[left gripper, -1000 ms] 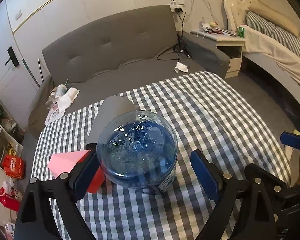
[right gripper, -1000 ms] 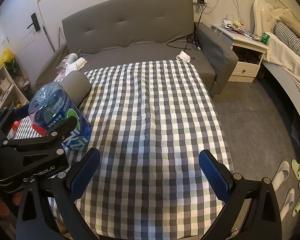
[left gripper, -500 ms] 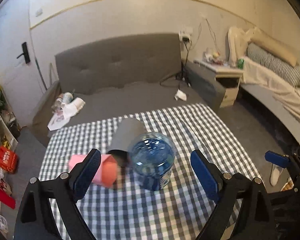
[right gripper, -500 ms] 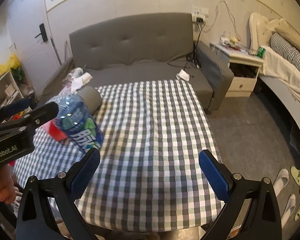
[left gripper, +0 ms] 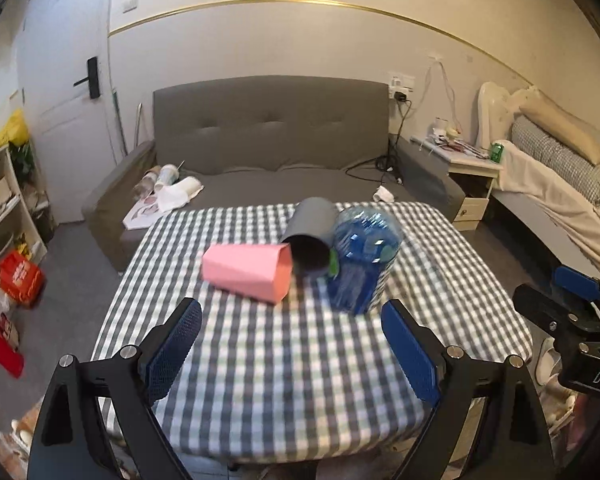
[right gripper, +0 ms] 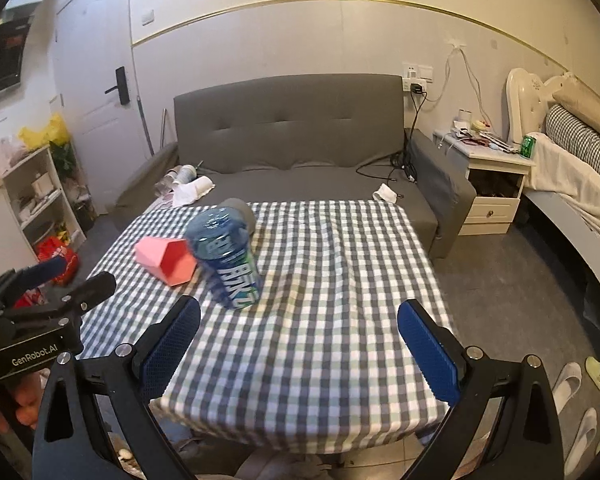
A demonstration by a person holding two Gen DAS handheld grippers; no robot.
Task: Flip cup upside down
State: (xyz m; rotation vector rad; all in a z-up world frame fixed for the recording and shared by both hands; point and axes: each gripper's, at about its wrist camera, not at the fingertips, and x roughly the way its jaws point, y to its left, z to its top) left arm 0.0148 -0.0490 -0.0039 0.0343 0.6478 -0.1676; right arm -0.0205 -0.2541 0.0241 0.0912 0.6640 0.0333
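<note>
We see the blue cup (left gripper: 363, 258) standing inverted at 12 o'clock from our left gripper (left gripper: 296, 350), the nearer 1; both grippers gape wide, empty.

Blue translucent cup (left gripper: 362, 258) upside down (base up) on checked tablecloth (left gripper: 300, 360)
</note>
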